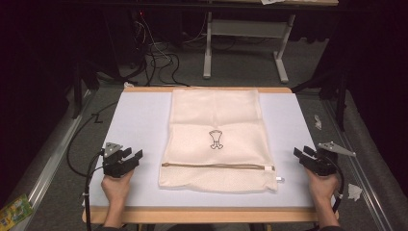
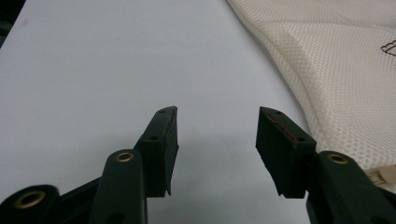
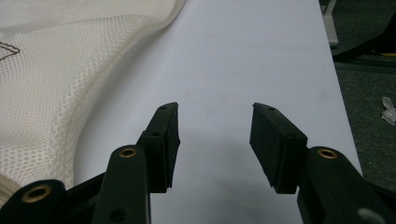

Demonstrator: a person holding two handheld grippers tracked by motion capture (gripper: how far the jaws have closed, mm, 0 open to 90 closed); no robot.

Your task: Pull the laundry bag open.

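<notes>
Mesh laundry bag (image 1: 216,139) lies flat mid-bench, zipper (image 1: 216,166) running across near the person's edge, pull tab (image 1: 279,179) at the bag's right corner, small printed mark (image 1: 215,139) at centre.

Left hand-held gripper (image 1: 126,159): jaws apart, nothing between them, sitting over bare white bench (image 1: 134,120) well left of the bag. In the left gripper view its jaws (image 2: 217,149) frame plain surface, w/ the bag's mesh edge (image 2: 327,70) off to one side.

Right hand-held gripper (image 1: 308,158): jaws also apart & empty, near the bench's right edge, clear of the bag; right gripper view shows mesh (image 3: 56,93) beside the gap.

Risks, as I judge them:
- Fabric thin & flat, so jaws may scrape the bench & close on nothing, or pinch both layers.
- Tab is tiny; easy to miss or slip off.
- Pulling the zip w/o the other hand-held gripper pinning the bag = whole bag slides or bunches.
- Mesh could snag on jaw pads.
</notes>
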